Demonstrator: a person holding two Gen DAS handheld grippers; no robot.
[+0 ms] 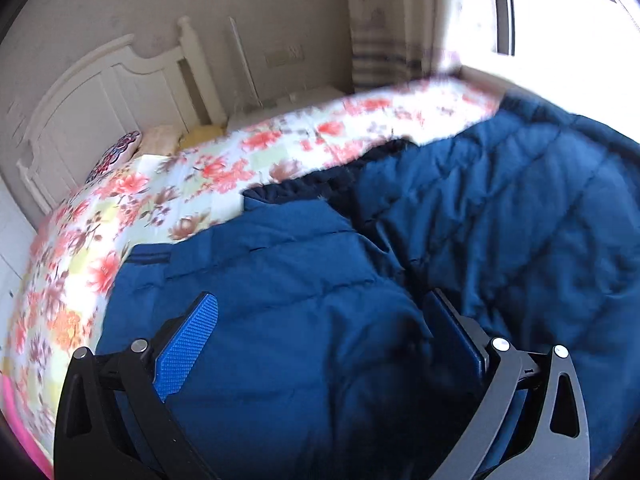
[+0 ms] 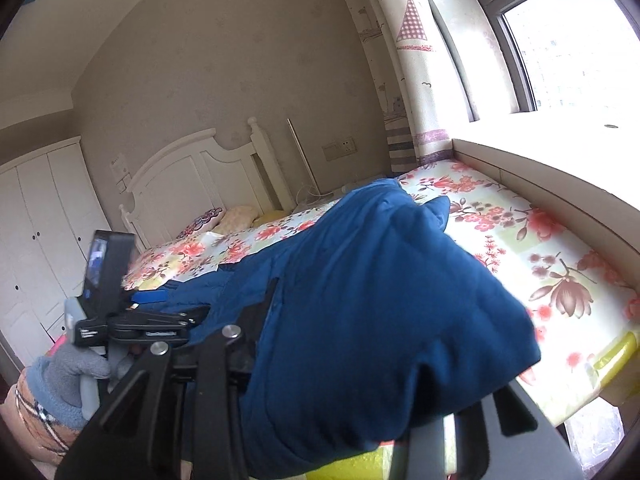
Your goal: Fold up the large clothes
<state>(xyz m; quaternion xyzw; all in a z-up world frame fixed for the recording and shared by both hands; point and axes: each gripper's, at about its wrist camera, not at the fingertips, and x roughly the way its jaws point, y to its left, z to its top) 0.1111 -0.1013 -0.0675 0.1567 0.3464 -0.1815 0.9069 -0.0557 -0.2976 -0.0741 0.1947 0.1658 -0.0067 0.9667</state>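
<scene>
Left gripper (image 1: 316,344) jaws wide, straddling but not pinching the blue padded jacket (image 1: 460,216), which lies on the floral bedspread (image 1: 168,200). Right gripper (image 2: 332,364) narrow, clamped on a raised jacket fold. To do it well: close the left on an edge first, then carry both sides across level, keeping fabric taut.

The left wrist view looks steeply down, close over the coat (image 1: 500,200) on the bed (image 1: 180,196), toward the headboard (image 1: 100,112). The right wrist view sits lower and more level, coat filling its foreground, facing the same headboard and window (image 2: 568,40). Both share coat, floral bed, headboard, curtain (image 2: 412,80).
</scene>
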